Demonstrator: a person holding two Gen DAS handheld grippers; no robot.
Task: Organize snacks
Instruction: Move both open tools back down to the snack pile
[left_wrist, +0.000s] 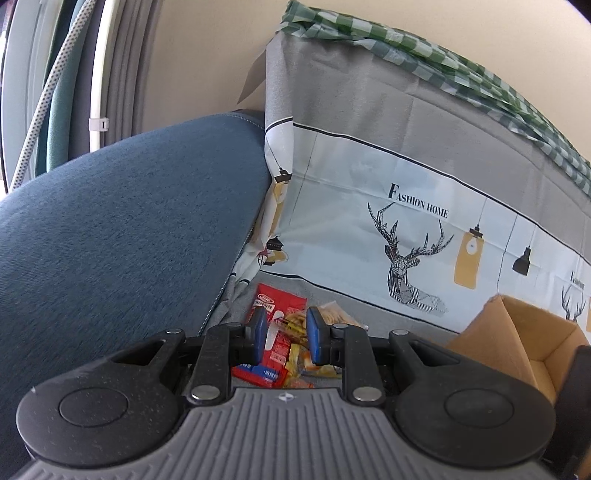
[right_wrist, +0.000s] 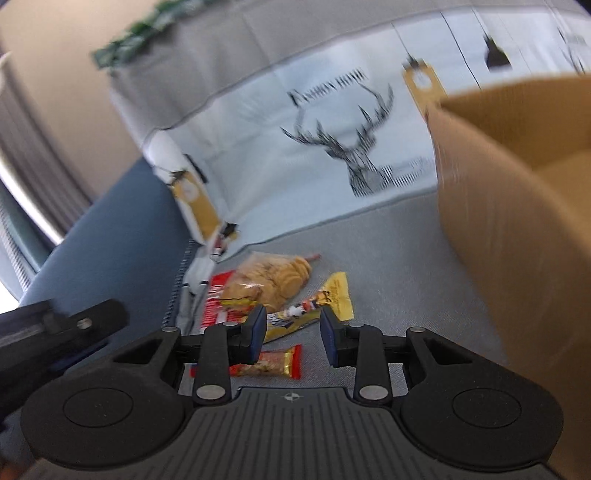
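Observation:
A pile of snack packets lies on the grey sofa seat. In the left wrist view my left gripper (left_wrist: 284, 334) is open and empty above a red packet (left_wrist: 275, 304), small yellow packets (left_wrist: 295, 356) and a blue packet (left_wrist: 260, 373). In the right wrist view my right gripper (right_wrist: 293, 338) is open and empty above a long yellow packet (right_wrist: 317, 308), with a small orange-red packet (right_wrist: 275, 363) below it and a clear bag of biscuits (right_wrist: 269, 278) behind. An open cardboard box (right_wrist: 513, 206) stands to the right, also seen in the left wrist view (left_wrist: 517, 343).
A blue sofa arm (left_wrist: 122, 229) rises on the left. A cover printed with a deer (left_wrist: 402, 221) hangs over the backrest. A green checked cloth (left_wrist: 424, 51) lies on top. The other gripper's body (right_wrist: 55, 328) shows at the left in the right wrist view.

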